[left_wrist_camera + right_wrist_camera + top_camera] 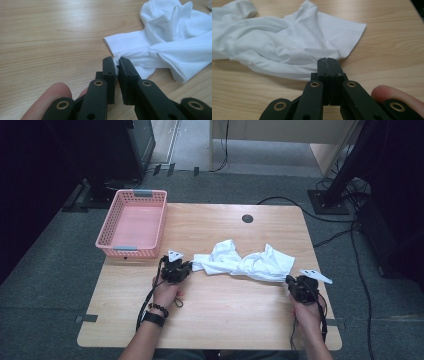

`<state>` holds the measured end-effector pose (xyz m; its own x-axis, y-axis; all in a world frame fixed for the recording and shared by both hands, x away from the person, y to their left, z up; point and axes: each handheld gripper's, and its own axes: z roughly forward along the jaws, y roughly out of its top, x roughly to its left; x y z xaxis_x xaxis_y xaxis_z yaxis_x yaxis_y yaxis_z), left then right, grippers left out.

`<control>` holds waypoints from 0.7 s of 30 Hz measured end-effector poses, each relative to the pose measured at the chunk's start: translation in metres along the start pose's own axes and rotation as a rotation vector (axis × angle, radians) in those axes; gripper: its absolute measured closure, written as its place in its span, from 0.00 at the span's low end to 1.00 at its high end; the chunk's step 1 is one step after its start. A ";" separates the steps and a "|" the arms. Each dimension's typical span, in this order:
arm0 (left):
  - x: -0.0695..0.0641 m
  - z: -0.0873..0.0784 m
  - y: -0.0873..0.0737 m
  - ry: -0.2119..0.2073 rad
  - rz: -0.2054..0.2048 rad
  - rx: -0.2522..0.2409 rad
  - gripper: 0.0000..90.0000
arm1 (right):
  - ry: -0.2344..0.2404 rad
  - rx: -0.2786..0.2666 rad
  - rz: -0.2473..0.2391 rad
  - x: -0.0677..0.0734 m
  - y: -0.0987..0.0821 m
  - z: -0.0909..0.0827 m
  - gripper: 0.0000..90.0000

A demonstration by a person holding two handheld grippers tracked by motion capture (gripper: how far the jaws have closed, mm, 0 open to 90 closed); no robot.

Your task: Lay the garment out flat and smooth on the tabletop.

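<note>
A crumpled white shirt (250, 262) lies stretched across the middle of the wooden table (225, 320). My left gripper (191, 266) is at its left end. In the left gripper view the gripper (117, 60) is shut on the bunched hem of a sleeve of the shirt (175, 37). My right gripper (288, 280) is at the shirt's right lower edge. In the right gripper view its jaws (328, 60) are pressed together at the edge of the shirt (282, 37), whose folds pull toward the tips.
An empty pink plastic basket (162, 220) stands at the table's back left corner. A dark round cable hole (247, 218) sits near the back edge. Bare wood lies in front of the shirt. Cables and stand bases are on the floor beyond the table.
</note>
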<state>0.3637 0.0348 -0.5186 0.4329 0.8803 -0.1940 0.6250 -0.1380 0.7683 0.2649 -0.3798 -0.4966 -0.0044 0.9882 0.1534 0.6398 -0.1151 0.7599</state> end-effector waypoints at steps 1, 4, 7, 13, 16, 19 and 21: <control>0.001 0.000 0.000 0.000 -0.014 -0.007 0.96 | -0.018 -0.001 0.016 -0.006 0.000 0.000 1.00; 0.005 -0.002 0.000 -0.005 -0.048 -0.022 0.96 | -0.074 0.003 0.062 -0.027 -0.001 -0.001 1.00; 0.007 -0.004 0.000 -0.018 -0.066 -0.038 0.96 | -0.099 0.010 0.123 -0.047 -0.003 -0.001 1.00; 0.010 -0.007 -0.001 -0.023 -0.094 -0.064 0.93 | -0.141 -0.039 0.152 -0.058 0.001 -0.008 0.87; 0.007 -0.007 -0.001 -0.036 -0.064 -0.068 0.89 | -0.069 -0.095 0.108 -0.044 0.009 -0.017 0.80; 0.007 -0.008 -0.002 -0.051 -0.061 -0.076 0.84 | 0.048 -0.094 0.011 -0.009 0.016 -0.018 0.74; 0.007 -0.010 -0.002 -0.063 -0.058 -0.088 0.81 | 0.128 -0.085 -0.063 0.019 0.019 -0.014 0.71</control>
<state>0.3593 0.0459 -0.5157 0.4398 0.8549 -0.2752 0.5918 -0.0453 0.8048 0.2660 -0.3651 -0.4702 -0.1433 0.9734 0.1790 0.5678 -0.0673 0.8204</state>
